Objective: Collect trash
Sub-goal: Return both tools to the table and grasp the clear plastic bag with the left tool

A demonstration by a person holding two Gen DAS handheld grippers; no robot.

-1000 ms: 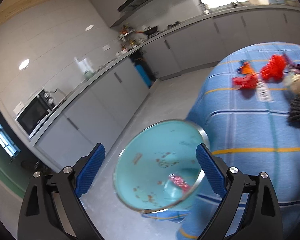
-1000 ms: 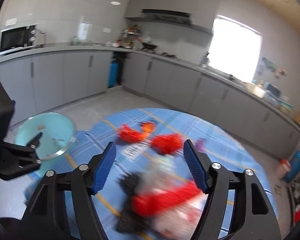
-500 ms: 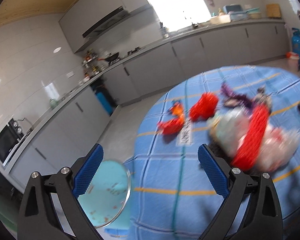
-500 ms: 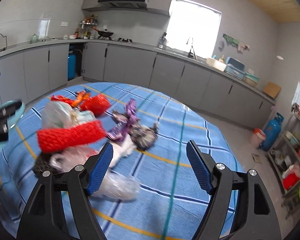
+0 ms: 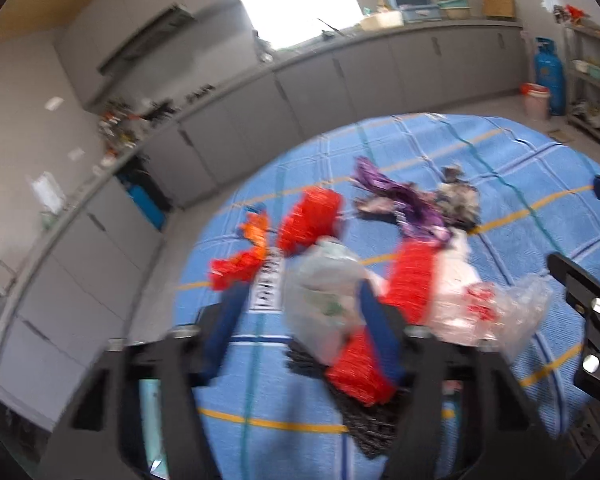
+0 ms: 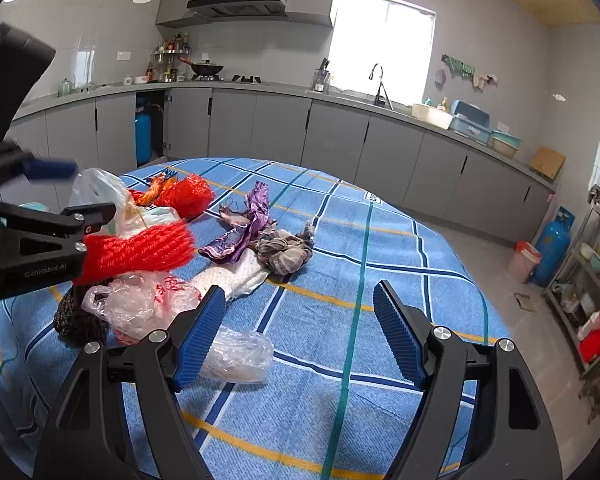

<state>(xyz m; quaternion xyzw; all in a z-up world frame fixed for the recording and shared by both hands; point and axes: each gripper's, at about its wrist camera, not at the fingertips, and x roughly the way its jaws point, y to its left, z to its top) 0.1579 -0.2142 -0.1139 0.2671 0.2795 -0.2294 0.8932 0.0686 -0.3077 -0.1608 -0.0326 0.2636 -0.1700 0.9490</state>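
Note:
Trash lies in a pile on the blue checked tablecloth (image 6: 380, 272). My left gripper (image 5: 300, 320) hangs over the pile's near end, its jaws closing. A translucent plastic bag (image 5: 320, 292) stands between them; the left pad is still clear of it. A long red mesh net (image 5: 412, 280) lies just right of that bag. My right gripper (image 6: 300, 332) is open and empty above bare cloth, with a crumpled clear wrapper (image 6: 240, 354) beside its left finger. A clear bag with red print (image 6: 148, 300) and a white tissue (image 6: 236, 280) lie ahead of it.
Further back lie a red mesh ball (image 6: 188, 196), a purple wrapper (image 6: 252, 216), a grey rag (image 6: 284, 252) and orange wrappers (image 5: 256, 228). Black netting (image 6: 76, 320) sits under the pile. A teal bin (image 6: 32, 208) stands off the table's left edge. Grey cabinets line the walls.
My left gripper swung from over the teal bin to the trash pile on the table, and its jaws narrowed around the translucent bag. The right gripper moved right and lower over the cloth.

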